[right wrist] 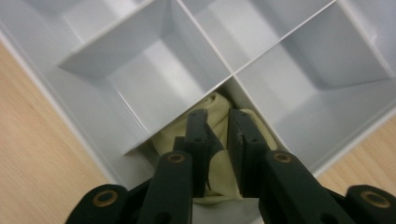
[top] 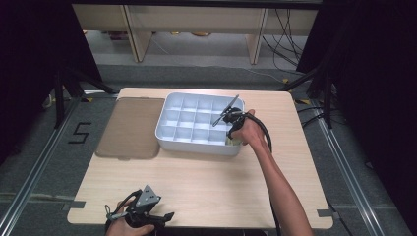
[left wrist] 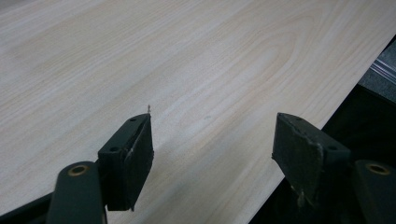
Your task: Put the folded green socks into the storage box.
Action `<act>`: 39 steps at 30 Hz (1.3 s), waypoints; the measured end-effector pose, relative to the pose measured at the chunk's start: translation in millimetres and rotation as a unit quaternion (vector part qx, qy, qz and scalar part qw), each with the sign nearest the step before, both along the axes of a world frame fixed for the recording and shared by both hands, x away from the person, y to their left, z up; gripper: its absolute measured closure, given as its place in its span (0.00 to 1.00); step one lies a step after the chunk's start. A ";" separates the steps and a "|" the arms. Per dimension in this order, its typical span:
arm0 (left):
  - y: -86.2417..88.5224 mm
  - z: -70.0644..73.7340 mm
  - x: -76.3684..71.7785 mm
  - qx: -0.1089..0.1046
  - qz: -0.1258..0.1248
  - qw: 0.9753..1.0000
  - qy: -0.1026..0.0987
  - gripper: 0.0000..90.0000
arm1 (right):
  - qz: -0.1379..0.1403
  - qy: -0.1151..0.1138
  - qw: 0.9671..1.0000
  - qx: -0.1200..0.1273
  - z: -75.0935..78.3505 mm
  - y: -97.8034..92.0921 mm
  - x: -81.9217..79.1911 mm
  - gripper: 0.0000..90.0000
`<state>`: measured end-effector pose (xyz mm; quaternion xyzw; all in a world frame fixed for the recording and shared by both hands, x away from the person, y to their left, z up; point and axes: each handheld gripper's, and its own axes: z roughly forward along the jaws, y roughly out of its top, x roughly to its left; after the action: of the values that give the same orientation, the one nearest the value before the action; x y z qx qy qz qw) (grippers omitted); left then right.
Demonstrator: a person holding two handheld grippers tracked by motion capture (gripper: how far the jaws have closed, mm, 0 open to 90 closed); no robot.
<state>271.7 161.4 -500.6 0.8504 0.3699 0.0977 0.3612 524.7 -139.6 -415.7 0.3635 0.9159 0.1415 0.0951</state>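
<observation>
tabletop (top: 206, 172), pale wood. brown mat (top: 132, 128) at its left, just beside the white divided tray (top: 169, 129). right claw (right wrist: 218, 140) down in the tray's near right corner compartment, jaws nearly closed, clenched on a pale yellow cloth (right wrist: 217, 109) bunched there. left claw (left wrist: 212, 140) released, jaws wide apart, low over the tabletop's near left edge.
</observation>
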 end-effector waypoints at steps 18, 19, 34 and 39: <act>1.2 1.3 0.1 0.002 0.000 1.000 -0.001 0.31 | -0.022 -0.052 0.997 0.052 52.4 -28.3 -27.9 0.62; 1.0 1.1 -0.1 0.001 0.003 1.000 -0.004 0.31 | -0.023 -0.052 0.997 0.057 53.6 -31.1 -30.7 0.60; 4.1 0.9 2.2 -0.009 0.011 1.000 -0.005 0.30 | -0.029 -0.058 0.993 0.102 49.2 -55.1 -67.6 0.50; 5.1 -0.1 3.3 -0.004 0.014 1.000 -0.007 0.29 | -0.024 -0.071 0.990 0.122 48.3 -60.2 -80.2 0.47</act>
<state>275.0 166.5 -500.7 0.8430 0.3793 0.1070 0.3661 444.6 -199.8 -367.4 0.3830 0.8737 0.2756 0.1183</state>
